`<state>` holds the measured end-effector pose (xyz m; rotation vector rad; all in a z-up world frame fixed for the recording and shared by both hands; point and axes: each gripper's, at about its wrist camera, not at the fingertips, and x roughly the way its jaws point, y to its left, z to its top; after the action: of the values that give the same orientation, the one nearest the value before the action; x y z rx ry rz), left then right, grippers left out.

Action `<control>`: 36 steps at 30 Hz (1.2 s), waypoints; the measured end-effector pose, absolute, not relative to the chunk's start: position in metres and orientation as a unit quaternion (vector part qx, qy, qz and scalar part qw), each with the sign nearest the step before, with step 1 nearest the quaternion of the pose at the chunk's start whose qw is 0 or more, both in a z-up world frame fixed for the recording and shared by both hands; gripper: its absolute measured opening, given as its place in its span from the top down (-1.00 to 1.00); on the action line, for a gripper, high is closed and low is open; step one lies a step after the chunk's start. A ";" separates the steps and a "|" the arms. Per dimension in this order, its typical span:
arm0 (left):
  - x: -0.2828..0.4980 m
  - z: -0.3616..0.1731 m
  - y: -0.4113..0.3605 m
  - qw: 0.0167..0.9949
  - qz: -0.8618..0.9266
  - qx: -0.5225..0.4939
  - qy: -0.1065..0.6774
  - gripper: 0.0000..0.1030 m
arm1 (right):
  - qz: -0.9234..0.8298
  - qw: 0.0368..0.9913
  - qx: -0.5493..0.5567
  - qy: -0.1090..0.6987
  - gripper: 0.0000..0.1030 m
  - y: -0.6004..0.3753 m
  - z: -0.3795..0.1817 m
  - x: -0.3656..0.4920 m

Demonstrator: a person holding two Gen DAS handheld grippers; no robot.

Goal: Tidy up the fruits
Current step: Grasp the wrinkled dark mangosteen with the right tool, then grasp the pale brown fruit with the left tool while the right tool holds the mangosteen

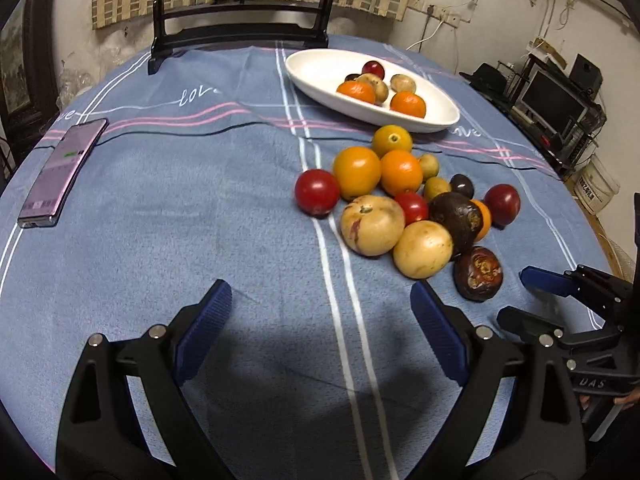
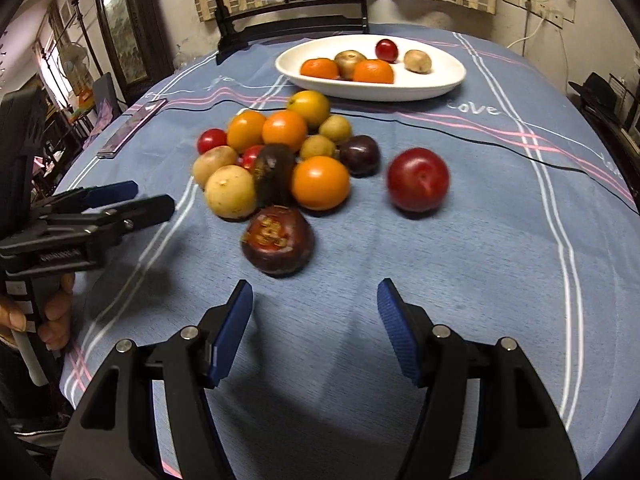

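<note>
Both grippers are held spread and empty above the cloth (image 1: 160,208): the left gripper (image 1: 322,304), the right gripper (image 2: 316,304). A mangosteen (image 2: 278,244) is seen just ahead of the right one, nearest in the fruit pile (image 1: 400,200).

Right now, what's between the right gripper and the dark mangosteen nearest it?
Only bare blue tablecloth, seen in the right wrist view. The right gripper is open, just short of the mangosteen.

Left tongs (image 1: 322,304) jaws spread wide, nothing between them, angled down. Right tongs (image 2: 316,300) jaws parted, narrower gap, also empty and angled down. Left hand (image 2: 48,316) wraps the left tongs' handle, fingers (image 2: 60,312) curled around it.
</note>
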<state>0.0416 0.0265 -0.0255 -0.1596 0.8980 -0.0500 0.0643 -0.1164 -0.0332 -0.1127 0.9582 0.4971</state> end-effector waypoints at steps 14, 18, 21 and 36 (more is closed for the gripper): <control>0.043 -0.034 0.031 0.887 -0.039 -0.105 0.449 -0.86 | 0.198 0.862 -0.086 0.458 -0.27 -0.077 -0.040 0.084; 0.044 -0.034 0.032 0.886 -0.041 -0.108 0.449 -0.88 | 0.191 0.864 -0.098 0.455 -0.25 -0.070 -0.040 0.085; 0.044 -0.034 0.030 0.886 -0.038 -0.101 0.451 -0.89 | 0.213 0.861 -0.101 0.451 0.03 -0.069 -0.039 0.080; 0.060 -0.036 0.020 0.880 -0.045 -0.053 0.471 -0.89 | 0.217 0.870 -0.009 0.443 0.16 -0.135 -0.033 0.071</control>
<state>0.0595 0.0201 -0.0359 -0.1097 0.9807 -0.0931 0.0713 -0.1352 -0.0328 -0.0179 0.9268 0.4546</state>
